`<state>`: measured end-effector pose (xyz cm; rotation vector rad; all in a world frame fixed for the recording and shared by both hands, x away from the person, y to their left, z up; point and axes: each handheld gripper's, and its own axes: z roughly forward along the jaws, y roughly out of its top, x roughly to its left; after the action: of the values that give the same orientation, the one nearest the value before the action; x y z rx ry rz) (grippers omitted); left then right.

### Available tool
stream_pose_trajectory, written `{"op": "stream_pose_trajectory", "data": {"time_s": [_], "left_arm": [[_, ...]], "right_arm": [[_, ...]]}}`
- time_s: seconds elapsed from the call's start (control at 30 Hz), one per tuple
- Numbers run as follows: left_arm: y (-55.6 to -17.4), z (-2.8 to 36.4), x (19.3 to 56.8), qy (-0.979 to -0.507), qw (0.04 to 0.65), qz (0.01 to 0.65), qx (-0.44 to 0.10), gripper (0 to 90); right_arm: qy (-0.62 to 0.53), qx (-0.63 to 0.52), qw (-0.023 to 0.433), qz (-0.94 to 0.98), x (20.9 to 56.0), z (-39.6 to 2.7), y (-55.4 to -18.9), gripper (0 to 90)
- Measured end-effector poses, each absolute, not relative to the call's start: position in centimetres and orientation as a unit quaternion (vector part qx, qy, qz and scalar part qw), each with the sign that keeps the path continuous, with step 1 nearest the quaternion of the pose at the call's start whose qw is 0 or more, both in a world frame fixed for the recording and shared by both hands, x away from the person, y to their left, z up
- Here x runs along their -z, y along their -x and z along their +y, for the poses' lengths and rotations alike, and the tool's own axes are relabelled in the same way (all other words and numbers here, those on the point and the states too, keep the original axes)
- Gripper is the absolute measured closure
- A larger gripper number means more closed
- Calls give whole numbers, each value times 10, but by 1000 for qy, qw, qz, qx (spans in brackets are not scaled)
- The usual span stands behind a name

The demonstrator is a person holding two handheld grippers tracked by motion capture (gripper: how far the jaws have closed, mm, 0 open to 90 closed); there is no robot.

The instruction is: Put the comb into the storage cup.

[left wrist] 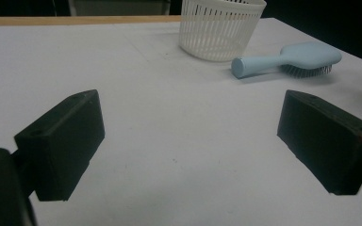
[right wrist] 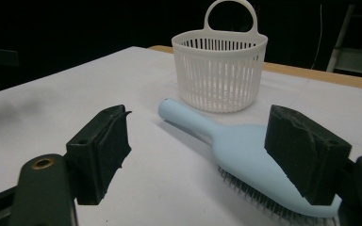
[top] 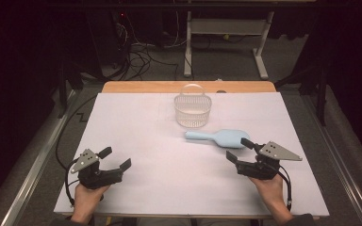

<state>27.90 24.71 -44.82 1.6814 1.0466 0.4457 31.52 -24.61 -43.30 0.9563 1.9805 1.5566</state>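
The right gripper (top: 242,151) rests low over the white table surface (top: 169,160), held in the person's right hand (top: 269,188), with both jaws spread wide and nothing between them. Directly ahead of this gripper lies the light blue hairbrush (top: 218,137), bristles down on the surface. In the right gripper view the brush head (right wrist: 259,165) sits just in front of and partly behind the jaw on that view's right, and whether they touch cannot be told; the handle (right wrist: 184,117) runs away from the gripper toward the jaw on that view's left. Beyond the handle end, farther from the right gripper, stands the white slatted basket (top: 193,110), upright with its loop handle raised and set near the brush without touching it. The left gripper (top: 116,159) is held in the person's left hand (top: 86,197), well apart from the right gripper, and its jaws are likewise spread wide with only bare surface between them. In the left gripper view the hairbrush (left wrist: 287,59) and the basket (left wrist: 219,28) lie well ahead of that gripper and off toward that view's right, the handle end pointing toward the basket's base.
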Motion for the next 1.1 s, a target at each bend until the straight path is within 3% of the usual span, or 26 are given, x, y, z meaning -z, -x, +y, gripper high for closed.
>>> {"op": "stream_pose_trajectory", "data": {"time_s": [1.1], "left_arm": [[-279, 247, 448, -705, 528, 437, -184, 70]], "right_arm": [[-347, -551, 194, 734, 430, -202, -353, 262]]}}
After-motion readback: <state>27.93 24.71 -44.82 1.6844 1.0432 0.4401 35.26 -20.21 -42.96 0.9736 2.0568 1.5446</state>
